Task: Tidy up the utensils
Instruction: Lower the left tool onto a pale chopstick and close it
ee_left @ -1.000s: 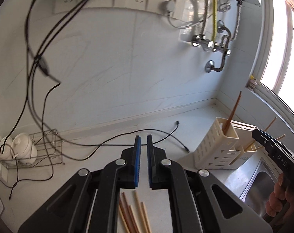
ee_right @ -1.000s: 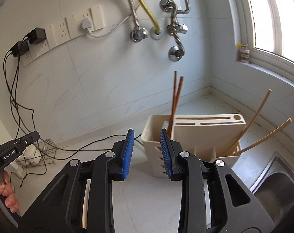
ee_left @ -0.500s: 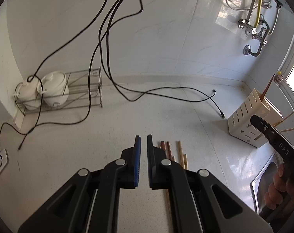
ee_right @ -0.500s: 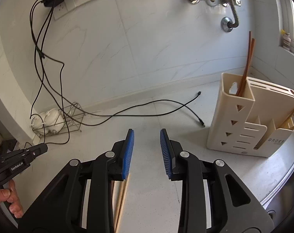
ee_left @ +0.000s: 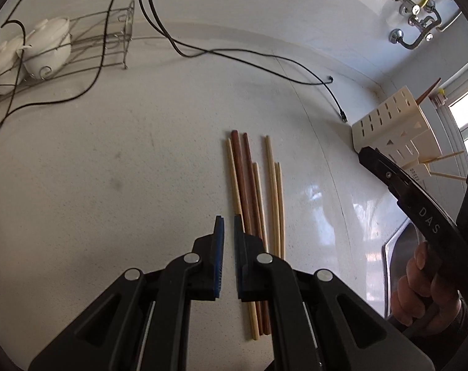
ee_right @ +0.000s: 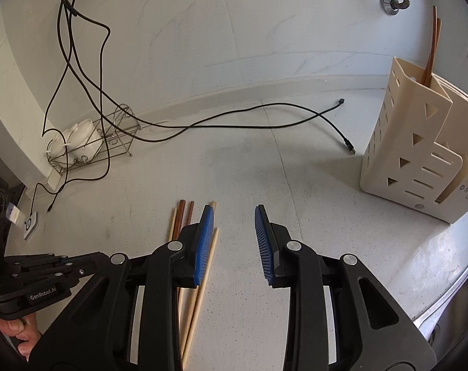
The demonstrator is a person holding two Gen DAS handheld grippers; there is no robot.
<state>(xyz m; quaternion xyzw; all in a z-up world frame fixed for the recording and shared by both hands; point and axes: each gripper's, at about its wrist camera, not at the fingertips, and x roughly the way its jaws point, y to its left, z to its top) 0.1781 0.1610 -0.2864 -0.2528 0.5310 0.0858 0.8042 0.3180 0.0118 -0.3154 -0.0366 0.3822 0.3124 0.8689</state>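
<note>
Both grippers lowered over the loose chopsticks (ee_left: 252,191) on the counter (ee_left: 141,170).
Left gripper (ee_left: 227,232) clenched, empty; right gripper (ee_right: 234,232) part-open, empty; pickup seems next, holder (ee_right: 419,154) toward the counter's far right corner.

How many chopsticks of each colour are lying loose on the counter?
Light wooden chopsticks: 4
Dark brown chopsticks: 2
Total on the counter: 6
</note>
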